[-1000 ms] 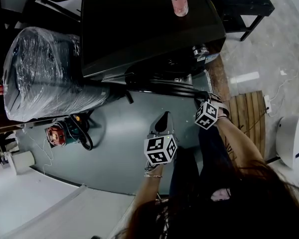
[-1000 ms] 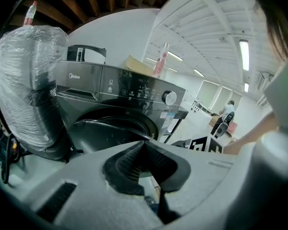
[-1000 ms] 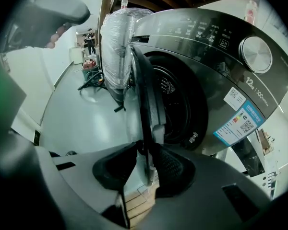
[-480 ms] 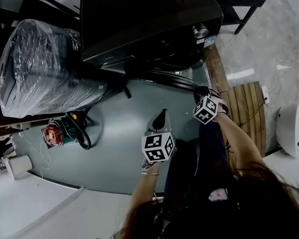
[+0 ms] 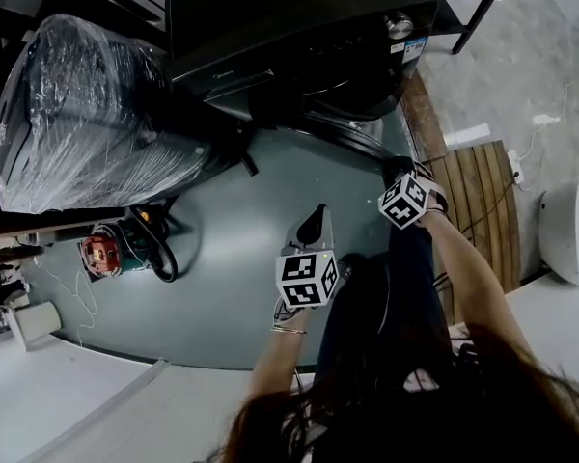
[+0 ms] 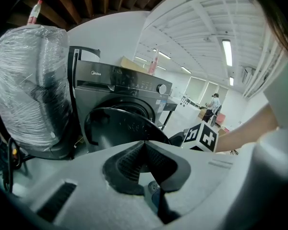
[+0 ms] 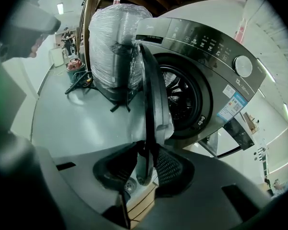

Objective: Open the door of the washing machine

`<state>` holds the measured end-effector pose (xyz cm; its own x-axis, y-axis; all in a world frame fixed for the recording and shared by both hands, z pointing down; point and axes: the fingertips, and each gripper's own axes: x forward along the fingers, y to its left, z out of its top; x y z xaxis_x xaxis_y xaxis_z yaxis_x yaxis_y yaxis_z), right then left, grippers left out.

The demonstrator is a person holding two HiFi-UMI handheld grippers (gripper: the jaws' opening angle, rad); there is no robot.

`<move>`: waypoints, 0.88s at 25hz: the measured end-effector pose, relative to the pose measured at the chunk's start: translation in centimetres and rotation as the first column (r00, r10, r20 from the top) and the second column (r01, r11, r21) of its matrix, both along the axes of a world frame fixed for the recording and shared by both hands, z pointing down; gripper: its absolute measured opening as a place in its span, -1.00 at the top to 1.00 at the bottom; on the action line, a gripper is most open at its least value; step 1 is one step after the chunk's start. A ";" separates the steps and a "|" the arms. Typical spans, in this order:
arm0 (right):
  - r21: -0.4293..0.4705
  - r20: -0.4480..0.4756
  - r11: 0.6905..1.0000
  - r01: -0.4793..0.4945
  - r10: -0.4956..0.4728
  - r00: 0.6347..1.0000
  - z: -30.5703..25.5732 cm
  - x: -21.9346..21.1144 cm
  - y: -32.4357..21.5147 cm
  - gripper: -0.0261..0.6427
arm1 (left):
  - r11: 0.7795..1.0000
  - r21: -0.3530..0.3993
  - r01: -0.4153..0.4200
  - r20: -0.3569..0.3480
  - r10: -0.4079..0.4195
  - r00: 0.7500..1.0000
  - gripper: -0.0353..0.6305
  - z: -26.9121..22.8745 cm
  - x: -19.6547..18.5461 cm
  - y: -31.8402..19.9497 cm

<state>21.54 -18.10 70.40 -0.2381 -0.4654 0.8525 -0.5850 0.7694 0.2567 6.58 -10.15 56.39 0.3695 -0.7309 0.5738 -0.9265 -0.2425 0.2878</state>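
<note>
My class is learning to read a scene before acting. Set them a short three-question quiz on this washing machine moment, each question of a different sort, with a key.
1. True or false: the washing machine door is fully closed.
2. Which gripper clamps the door's edge? A. left B. right C. neither
3. Fill in: the bulky bundle beside the machine is wrapped in clear ____.
Key: 1 false, it stands ajar. 2 B: the right gripper clamps it; the left gripper is shut on nothing. 3 plastic.
</note>
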 end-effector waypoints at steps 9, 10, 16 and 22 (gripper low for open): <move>-0.036 0.024 0.998 -0.045 0.046 0.999 0.1 -1.4 2.6 0.65 | 0.997 -0.031 0.077 -0.020 -0.077 0.997 0.86 0.6 -1.0 2.4; -0.035 0.032 0.998 -0.046 0.047 0.998 0.1 -1.5 2.9 0.65 | 0.995 -0.033 0.091 -0.023 -0.091 0.996 0.86 0.6 -1.0 2.4; -0.049 0.066 0.999 -0.013 0.017 0.998 0.1 -2.5 4.7 0.66 | 0.984 -0.049 0.172 -0.020 -0.173 0.985 0.85 1.0 -0.6 3.3; -0.042 0.123 0.999 0.011 -0.006 0.992 0.1 -3.3 6.5 0.67 | 0.970 -0.059 0.236 -0.005 -0.237 0.972 0.85 1.3 -0.4 4.7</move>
<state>18.26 -11.65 70.51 -0.3461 -0.4269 0.8355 -0.6031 0.7833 0.1504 6.22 -5.46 57.74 0.1972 -0.7642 0.6140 -0.9521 0.0001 0.3059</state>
